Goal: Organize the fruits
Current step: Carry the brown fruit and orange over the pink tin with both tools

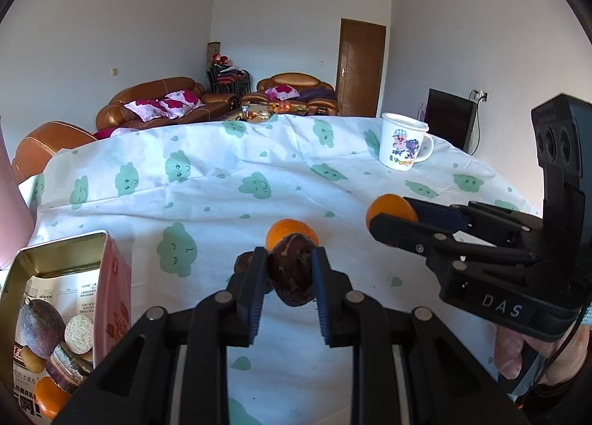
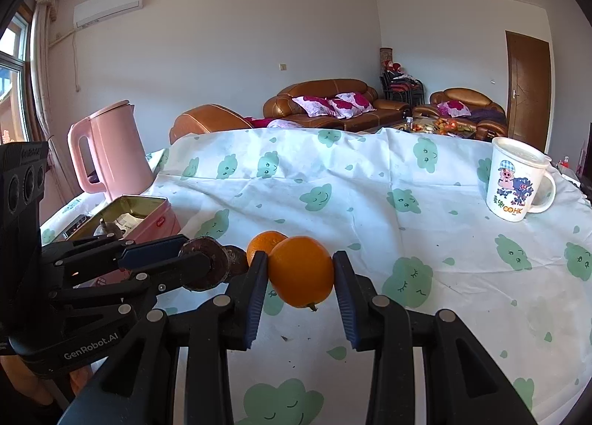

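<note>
Fruits sit low in the middle of both frames, above the table [image 2: 370, 180] with its white cloth of green clouds. Largest of the surroundings is the pink kettle [image 2: 111, 151] at the left of the right wrist view, standing behind the open pink tin [image 1: 66, 299], which fills the lower left of the left wrist view; fruit shapes show inside the tin, though mirror-like walls make it hard to tell fruit from print. A cartoon mug [image 2: 518, 184] stands well apart at the right.

My right gripper [image 2: 299, 277] pinches a whole orange [image 2: 301, 273] between its blue pads, lifted off the cloth. My left gripper [image 1: 288, 273] is clamped on a dark brown wrinkled fruit [image 1: 290, 273]. A second orange [image 1: 286, 230] lies on the cloth just behind both held fruits, and a smaller dark fruit [image 2: 235, 258] lies beside it, partly hidden by my left gripper's fingers.
</note>
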`<state>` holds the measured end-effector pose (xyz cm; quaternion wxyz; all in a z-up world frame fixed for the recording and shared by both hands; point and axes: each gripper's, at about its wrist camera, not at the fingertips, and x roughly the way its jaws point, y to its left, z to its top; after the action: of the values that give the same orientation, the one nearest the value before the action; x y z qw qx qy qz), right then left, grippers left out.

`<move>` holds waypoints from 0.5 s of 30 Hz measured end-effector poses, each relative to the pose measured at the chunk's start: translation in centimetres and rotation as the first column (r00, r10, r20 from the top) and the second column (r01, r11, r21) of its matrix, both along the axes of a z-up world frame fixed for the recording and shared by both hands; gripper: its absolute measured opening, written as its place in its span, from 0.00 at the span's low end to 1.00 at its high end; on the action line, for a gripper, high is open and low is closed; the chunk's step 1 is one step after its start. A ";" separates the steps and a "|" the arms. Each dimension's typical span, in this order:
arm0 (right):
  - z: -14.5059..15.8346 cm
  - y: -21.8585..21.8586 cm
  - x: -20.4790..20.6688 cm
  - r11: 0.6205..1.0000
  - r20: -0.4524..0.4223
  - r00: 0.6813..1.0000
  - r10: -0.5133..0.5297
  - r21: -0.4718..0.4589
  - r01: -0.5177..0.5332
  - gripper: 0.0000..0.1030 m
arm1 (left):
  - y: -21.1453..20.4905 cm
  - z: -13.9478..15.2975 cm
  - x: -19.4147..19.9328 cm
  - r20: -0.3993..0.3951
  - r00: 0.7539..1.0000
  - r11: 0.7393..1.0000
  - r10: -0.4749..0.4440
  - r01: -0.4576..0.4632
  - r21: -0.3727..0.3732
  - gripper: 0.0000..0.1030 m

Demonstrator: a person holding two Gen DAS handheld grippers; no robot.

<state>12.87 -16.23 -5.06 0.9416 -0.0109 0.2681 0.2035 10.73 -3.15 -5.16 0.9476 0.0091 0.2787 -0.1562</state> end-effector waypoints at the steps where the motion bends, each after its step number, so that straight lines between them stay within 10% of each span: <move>1: 0.0 0.0 -0.1 1.000 0.006 1.000 0.003 0.001 -0.003 0.36 | 0.0 0.1 -0.2 0.011 1.000 1.000 0.004 -0.004 -0.001 0.25; 15: 0.5 -0.1 -1.2 1.000 0.072 0.997 0.023 0.011 -0.023 0.36 | 0.3 0.9 -1.8 0.104 0.994 1.000 0.029 -0.028 -0.004 0.25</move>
<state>11.64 -16.34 -4.52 0.9483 -0.0159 0.2327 0.2153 8.96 -2.83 -4.30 0.9630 0.0119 0.2285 -0.1424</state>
